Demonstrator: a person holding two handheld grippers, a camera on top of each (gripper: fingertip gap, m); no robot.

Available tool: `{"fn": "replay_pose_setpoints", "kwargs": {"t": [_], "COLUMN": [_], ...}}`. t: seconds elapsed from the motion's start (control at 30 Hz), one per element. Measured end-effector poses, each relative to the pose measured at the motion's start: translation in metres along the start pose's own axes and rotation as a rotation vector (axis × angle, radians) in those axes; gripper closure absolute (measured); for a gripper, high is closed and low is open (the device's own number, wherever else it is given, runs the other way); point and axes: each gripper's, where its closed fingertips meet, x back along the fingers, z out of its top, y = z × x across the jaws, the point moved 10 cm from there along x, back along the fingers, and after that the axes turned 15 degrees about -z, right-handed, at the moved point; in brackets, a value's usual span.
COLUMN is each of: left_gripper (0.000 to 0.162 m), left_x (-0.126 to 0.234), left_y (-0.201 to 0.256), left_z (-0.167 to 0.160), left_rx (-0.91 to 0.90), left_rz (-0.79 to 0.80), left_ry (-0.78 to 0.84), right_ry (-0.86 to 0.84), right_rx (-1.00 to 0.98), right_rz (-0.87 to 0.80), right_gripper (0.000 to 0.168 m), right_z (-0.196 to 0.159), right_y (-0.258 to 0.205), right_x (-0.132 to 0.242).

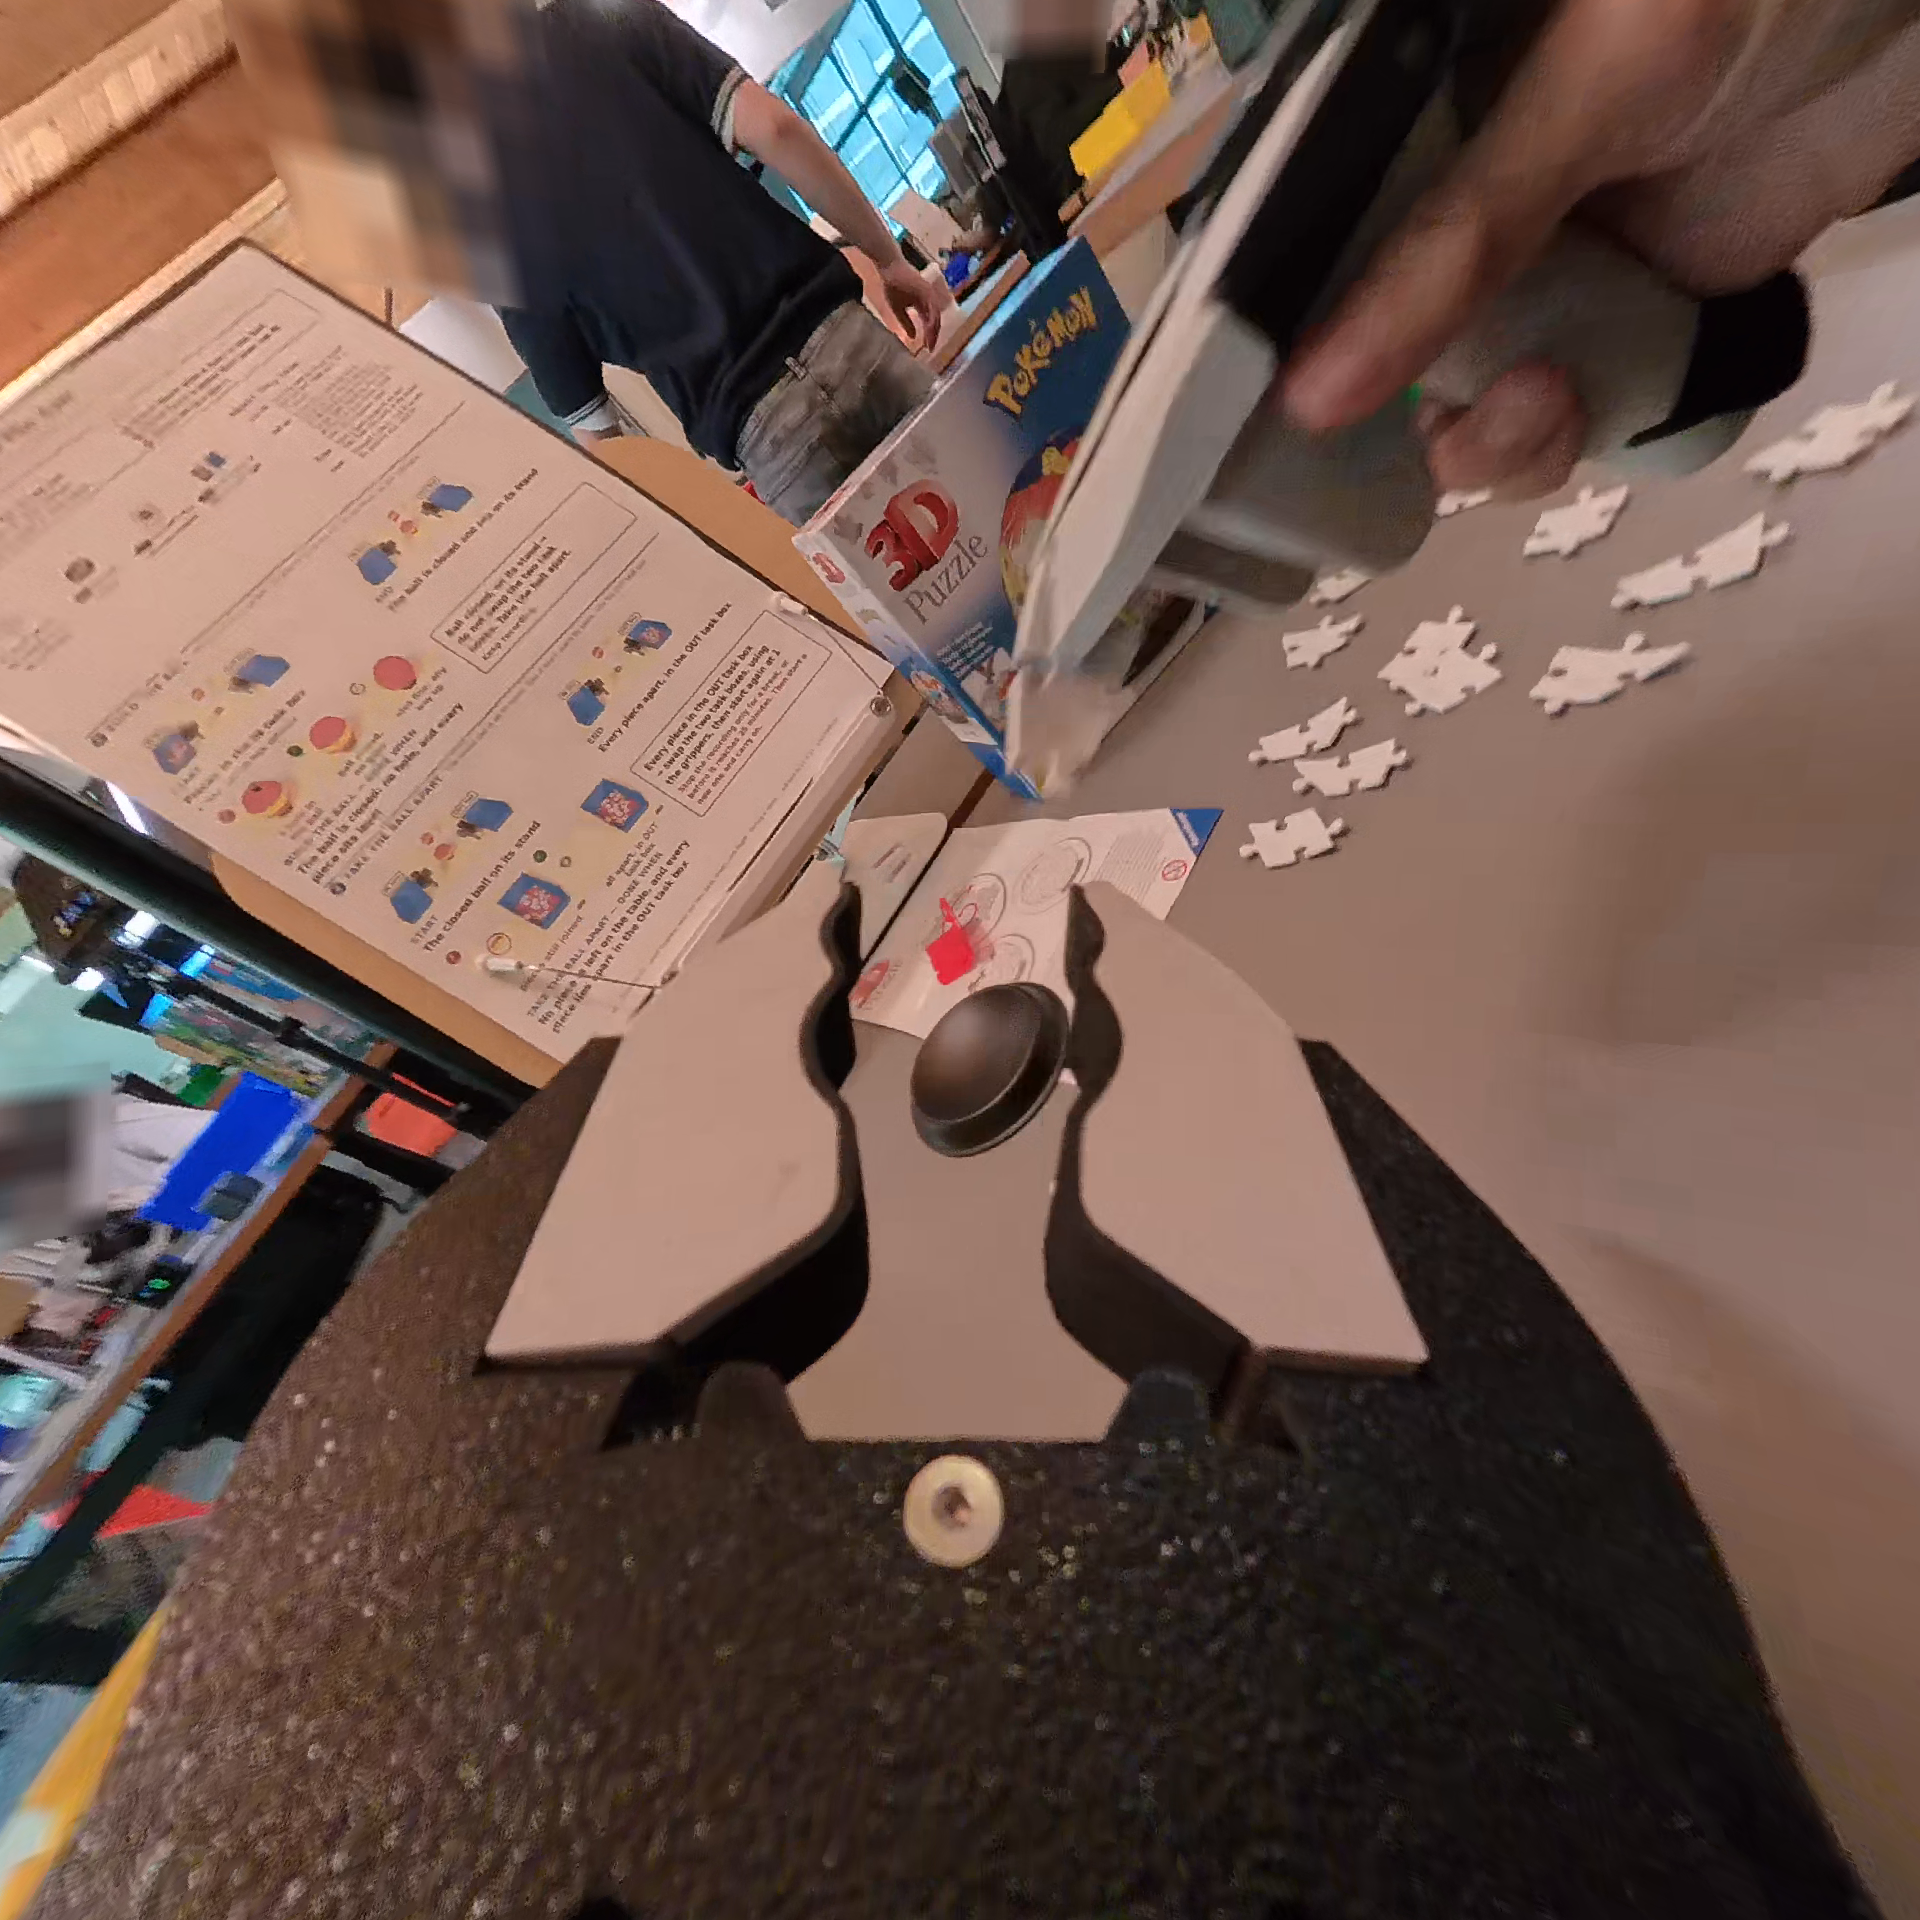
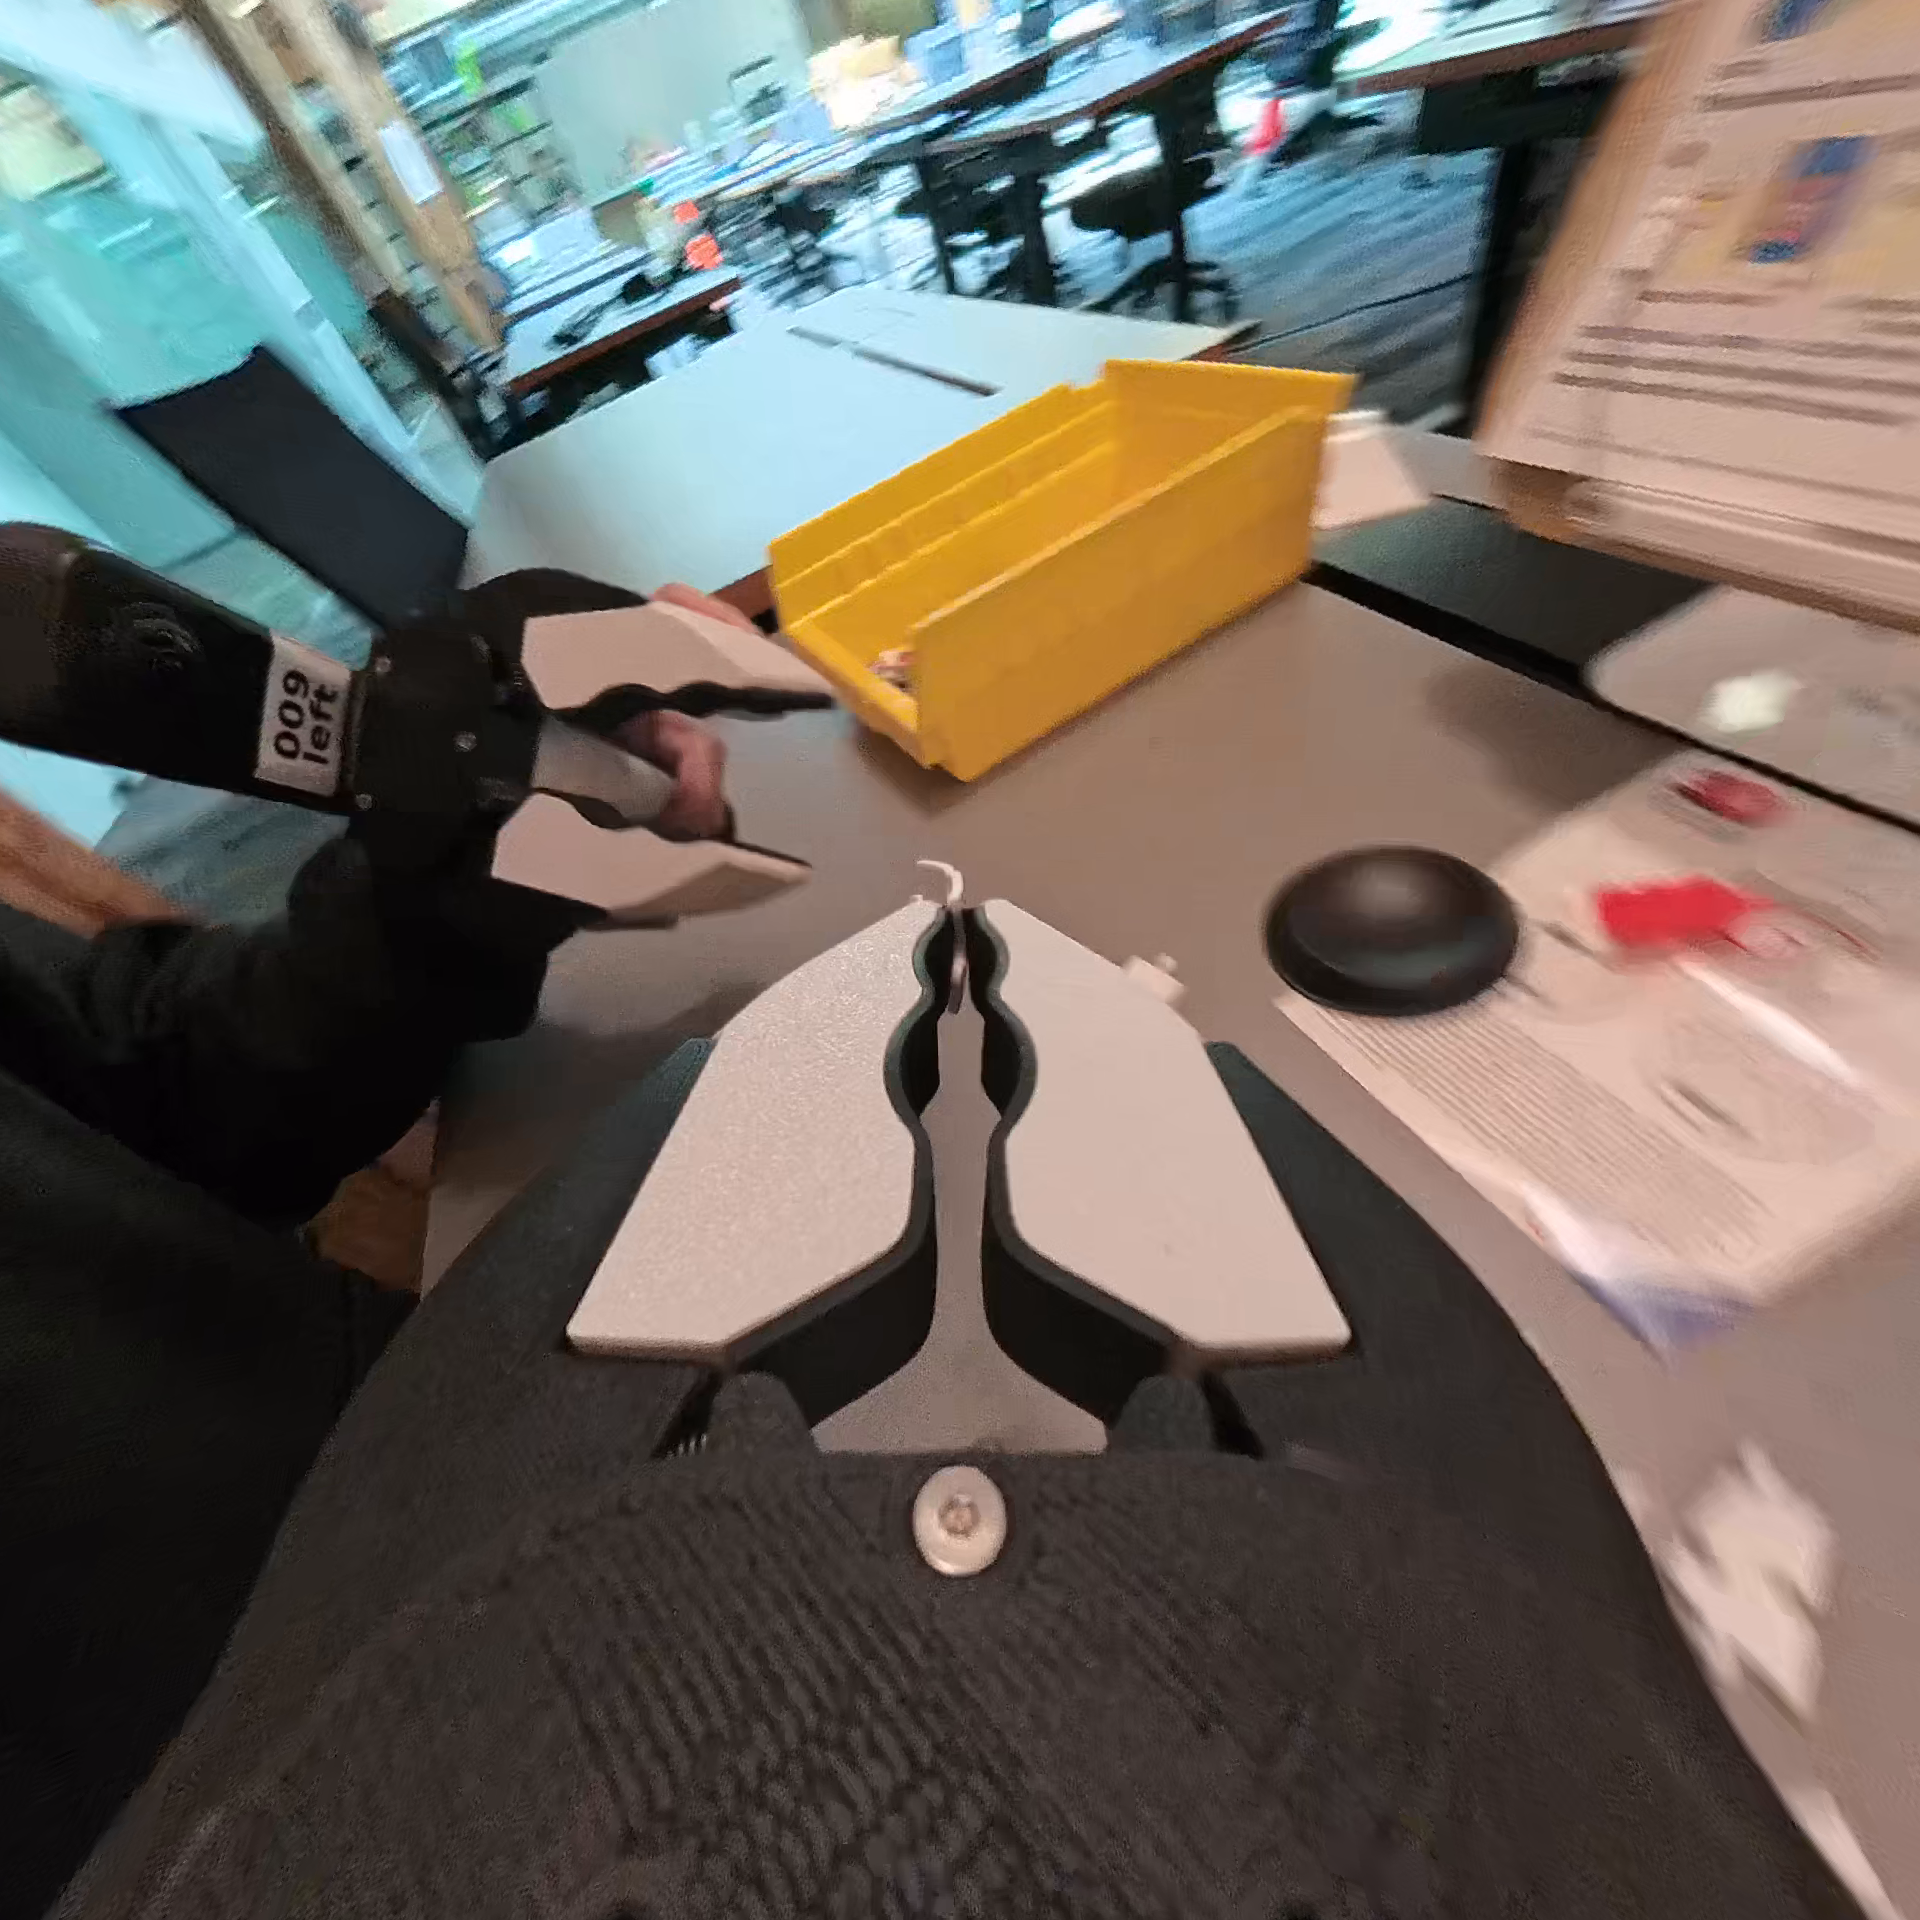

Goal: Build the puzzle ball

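Observation:
My left gripper (image 1: 961, 920) is open and empty, low over the grey table (image 1: 1558, 1143). A black round stand (image 1: 987, 1070) sits on the table and shows in the gap between its fingers. My right gripper (image 2: 956, 912) is shut on a thin white puzzle piece (image 2: 943, 881), seen edge-on at the tips. Several white puzzle pieces (image 1: 1439, 665) lie scattered on the table. A red piece (image 1: 954, 948) lies on the leaflet (image 1: 1049, 883). The right gripper (image 1: 1044, 748) shows blurred in the left wrist view, and the left gripper (image 2: 808, 779) shows open in the right wrist view.
A yellow bin (image 2: 1039, 582) stands at the far table edge. The puzzle box (image 1: 935, 551) stands upright behind the leaflet. An instruction board (image 1: 364, 582) leans at the left. A person (image 1: 675, 208) stands behind the table. The stand (image 2: 1392, 940) and red piece (image 2: 1673, 914) lie right of my right gripper. My right fingertips sit around 8 cm from my left ones.

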Motion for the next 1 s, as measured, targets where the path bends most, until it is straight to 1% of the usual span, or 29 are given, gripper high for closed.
{"fn": "replay_pose_setpoints", "kwargs": {"t": [0.1, 0.17, 0.2, 0.27, 0.33, 0.43, 0.53, 0.6, 0.77, 0.87, 0.93, 1.0], "left_gripper": [0.118, 0.117, 0.117, 0.118, 0.119, 0.119, 0.120, 0.120, 0.121, 0.121, 0.121, 0.122], "left_x": [0.004, 0.008, 0.010, 0.011, 0.011, 0.010, 0.009, 0.011, 0.014, 0.014, 0.014, 0.015], "left_y": [-0.001, 0.000, 0.000, 0.002, 0.004, 0.006, 0.009, 0.011, 0.015, 0.014, 0.013, 0.013], "left_z": [-0.012, -0.023, -0.028, -0.038, -0.046, -0.052, -0.054, -0.056, -0.062, -0.064, -0.064, -0.063], "left_rx": [0.112, 0.175, 0.201, 0.252, 0.304, 0.355, 0.345, 0.328, 0.352, 0.383, 0.379, 0.368], "left_rz": [-0.048, -0.067, -0.080, -0.100, -0.119, -0.145, -0.164, -0.167, -0.182, -0.184, -0.183, -0.179], "left_ry": [0.006, -0.008, -0.017, -0.028, -0.027, -0.036, -0.081, -0.118, -0.134, -0.125, -0.131, -0.139], "right_ry": [0.005, -0.013, -0.049, -0.132, -0.182, -0.243, -0.342, -0.386, -0.341, -0.372, -0.374, -0.390], "right_rx": [-0.142, -0.257, -0.325, -0.417, -0.476, -0.523, -0.551, -0.560, -0.554, -0.541, -0.536, -0.536], "right_rz": [-0.186, -0.330, -0.388, -0.480, -0.546, -0.549, -0.612, -0.600, -0.587, -0.563, -0.565, -0.531], "right_gripper": [0.166, 0.166, 0.166, 0.166, 0.166, 0.165, 0.165, 0.165, 0.165, 0.165, 0.166, 0.165], "right_z": [-0.021, -0.046, -0.061, -0.088, -0.109, -0.128, -0.142, -0.147, -0.144, -0.141, -0.138, -0.137], "right_y": [0.040, 0.068, 0.080, 0.099, 0.110, 0.119, 0.128, 0.130, 0.137, 0.140, 0.142, 0.143], "right_x": [0.069, 0.116, 0.135, 0.166, 0.184, 0.197, 0.205, 0.206, 0.195, 0.187, 0.181, 0.175]}}
